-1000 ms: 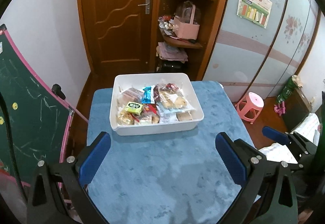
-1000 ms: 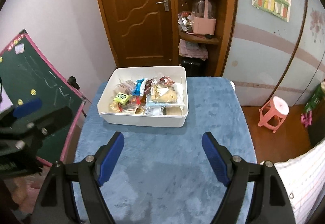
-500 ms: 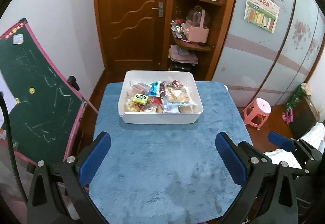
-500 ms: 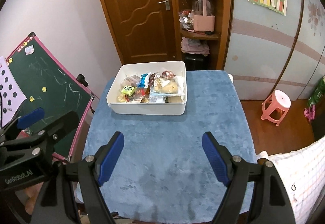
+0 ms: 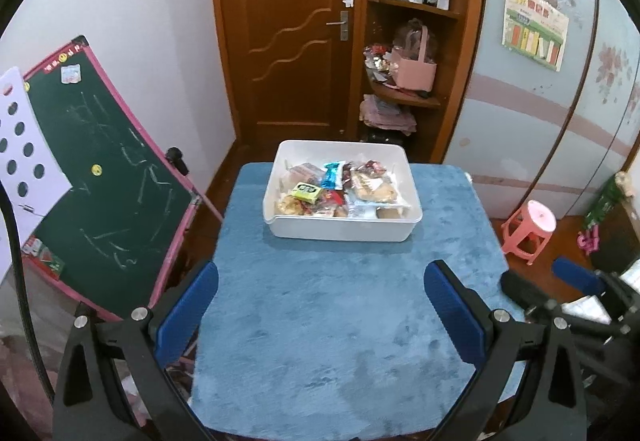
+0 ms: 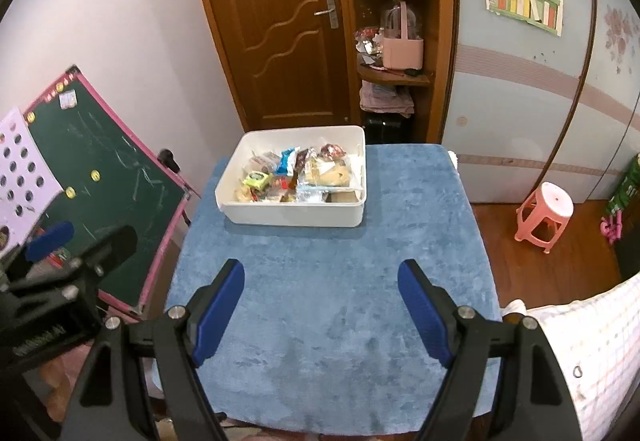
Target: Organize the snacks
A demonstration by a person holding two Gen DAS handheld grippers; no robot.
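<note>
A white plastic bin [image 5: 340,231] [image 6: 296,219] stands at the far end of the blue-covered table [image 5: 340,321] [image 6: 332,301]. Several wrapped snacks [image 5: 340,189] [image 6: 296,177] fill it, among them a green packet [image 5: 306,191] and a blue wrapper [image 5: 332,175]. My left gripper [image 5: 320,305] hangs open over the table's near half, well short of the bin, nothing between its blue pads. My right gripper [image 6: 320,307] is open too, with nothing in it, at about the same distance from the bin. Each gripper shows at the edge of the other's view.
A green chalkboard easel [image 5: 100,181] with a pink frame leans left of the table. Behind the bin are a wooden door [image 5: 284,33] and corner shelves with a pink basket [image 5: 414,71]. A pink stool [image 5: 528,227] stands on the floor at right; checked bedding [image 6: 592,353] lies near right.
Both grippers have pulled back and risen from the bin, so it looks smaller and farther, and more of the table and room shows. Both stayed open.
</note>
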